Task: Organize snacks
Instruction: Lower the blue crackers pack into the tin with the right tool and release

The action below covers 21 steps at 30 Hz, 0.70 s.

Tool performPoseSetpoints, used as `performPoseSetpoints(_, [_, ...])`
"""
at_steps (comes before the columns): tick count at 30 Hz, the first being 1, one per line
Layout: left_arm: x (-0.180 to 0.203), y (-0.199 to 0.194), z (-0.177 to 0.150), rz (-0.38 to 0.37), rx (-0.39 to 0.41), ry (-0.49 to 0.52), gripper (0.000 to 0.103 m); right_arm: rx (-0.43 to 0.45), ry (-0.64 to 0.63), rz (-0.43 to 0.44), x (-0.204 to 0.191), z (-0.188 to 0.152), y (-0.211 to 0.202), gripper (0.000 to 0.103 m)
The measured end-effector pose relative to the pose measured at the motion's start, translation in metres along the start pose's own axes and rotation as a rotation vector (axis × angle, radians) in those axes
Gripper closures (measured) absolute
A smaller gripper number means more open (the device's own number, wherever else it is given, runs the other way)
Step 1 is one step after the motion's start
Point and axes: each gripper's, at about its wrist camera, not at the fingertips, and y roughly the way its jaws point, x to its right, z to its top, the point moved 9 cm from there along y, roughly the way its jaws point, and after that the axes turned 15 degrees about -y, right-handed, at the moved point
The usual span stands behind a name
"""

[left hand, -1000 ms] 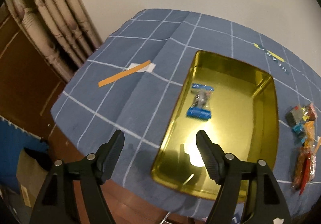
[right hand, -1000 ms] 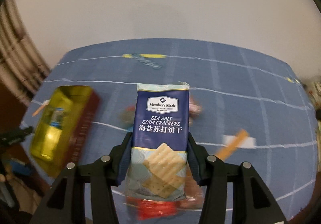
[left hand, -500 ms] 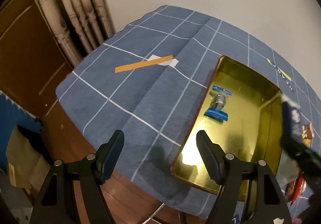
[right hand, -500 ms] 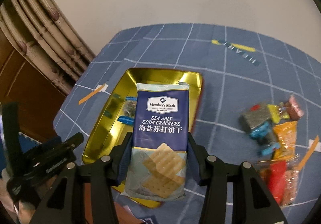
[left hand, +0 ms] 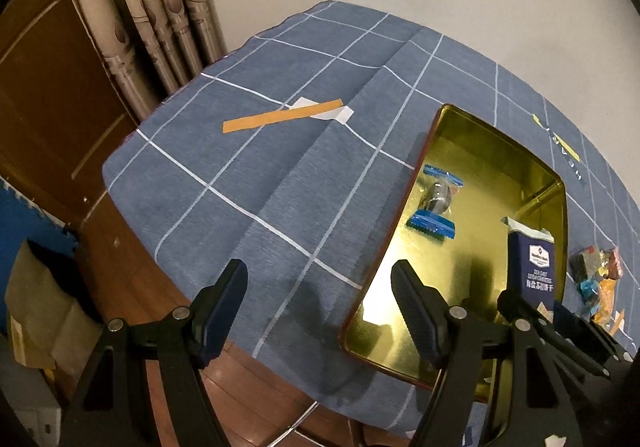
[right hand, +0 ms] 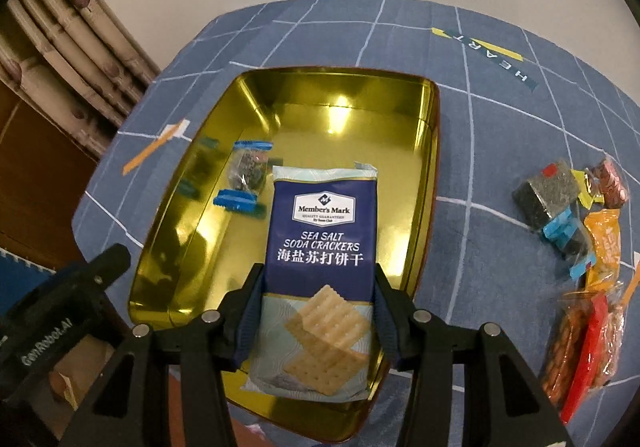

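A navy and pale blue pack of sea salt soda crackers [right hand: 322, 247] is held upright over the gold tin tray [right hand: 344, 87], above its near half. Inside the tray, close to its left wall, lies a small clear-wrapped snack with blue crimped ends [right hand: 244, 179]. The remaining snacks [right hand: 580, 247], grey, orange and red packets, lie heaped on the blue checked tablecloth near the table's right edge.

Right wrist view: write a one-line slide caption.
Right gripper holds a cracker packet above the gold tin.
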Motion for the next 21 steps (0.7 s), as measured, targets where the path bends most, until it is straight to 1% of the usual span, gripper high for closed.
performPoseSetpoints(4, [0.001,0.003,-0.002,0.002,-0.010,0.002,0.032,-0.011,-0.007,-0.046,0.006,-0.003,0.001,0.052])
performPoseSetpoints(6, [0.002,0.004,-0.004,0.005,-0.015,0.004,0.032,-0.029,0.019,-0.048,0.011,-0.007,0.003,0.052])
performPoseSetpoints(9, [0.003,0.003,-0.004,0.000,-0.015,0.006,0.032,-0.033,0.044,-0.093,0.023,-0.012,0.003,0.052])
performPoseSetpoints(12, [0.004,0.003,-0.005,-0.001,-0.016,0.010,0.032,-0.039,0.085,-0.117,0.036,-0.018,-0.001,0.052])
performPoseSetpoints(16, [0.007,0.003,-0.008,0.001,-0.020,0.020,0.032,-0.050,0.109,-0.162,0.048,-0.026,-0.003,0.052])
performPoseSetpoints(19, [0.011,0.001,-0.009,-0.008,-0.013,0.023,0.032,-0.068,0.136,-0.177,0.053,-0.033,-0.001,0.052])
performPoseSetpoints(21, [0.012,0.000,-0.009,-0.011,-0.008,0.027,0.032,-0.064,0.134,-0.187,0.055,-0.035,-0.002,0.052])
